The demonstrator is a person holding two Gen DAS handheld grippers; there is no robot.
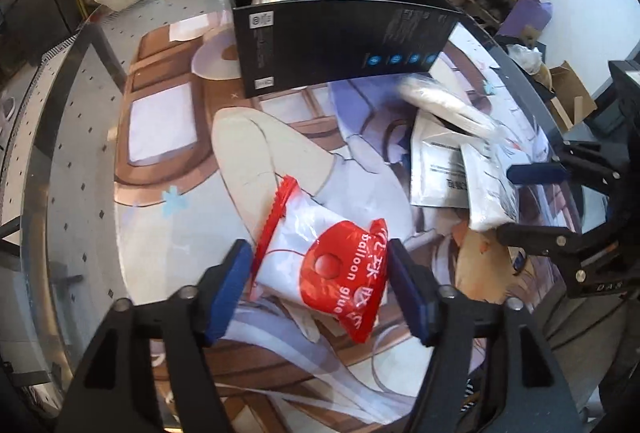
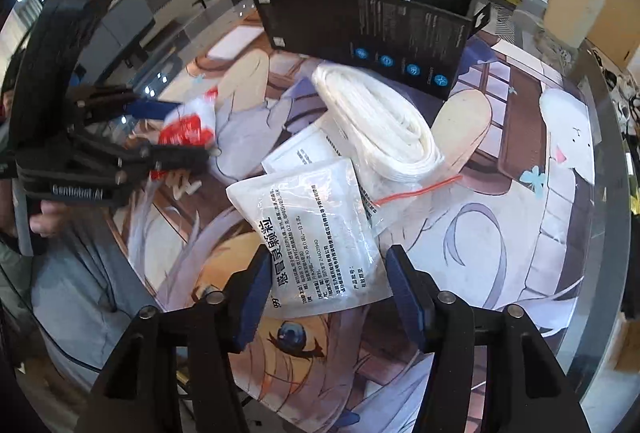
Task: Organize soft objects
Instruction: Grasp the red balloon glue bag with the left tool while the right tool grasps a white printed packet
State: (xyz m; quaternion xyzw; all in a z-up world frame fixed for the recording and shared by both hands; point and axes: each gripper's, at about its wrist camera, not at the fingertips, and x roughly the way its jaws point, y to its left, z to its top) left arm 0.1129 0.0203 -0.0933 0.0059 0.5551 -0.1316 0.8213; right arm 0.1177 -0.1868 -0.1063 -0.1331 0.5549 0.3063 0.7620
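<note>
While both tools hung steeply over the round glass table (image 1: pixel 80 137) with its printed cartoon mat, the left hand-held gripper (image 1: pixel 320 285) straddled a red-and-white plastic pouch marked "balloon glue" (image 1: pixel 320 257). Its blue pads stood parted on either side of the pouch; I could not see them pressing it, and the pouch lay on the mat.

The right hand-held gripper (image 2: pixel 324 293) stood about half open over the near edge of a white foil sachet with black Chinese print (image 2: pixel 316 237), its pads either side of that edge and seemingly clear of it. A second white sachet (image 2: pixel 296 153) lay partly under the first, at about eleven o'clock from it.

At about one o'clock from the sachets lay a coil of white cord in a clear zip bag (image 2: pixel 380 121). Beyond the coil, at twelve o'clock, stood an open black cardboard box (image 2: pixel 372 29) that held a black-and-white packet and white cables.
</note>
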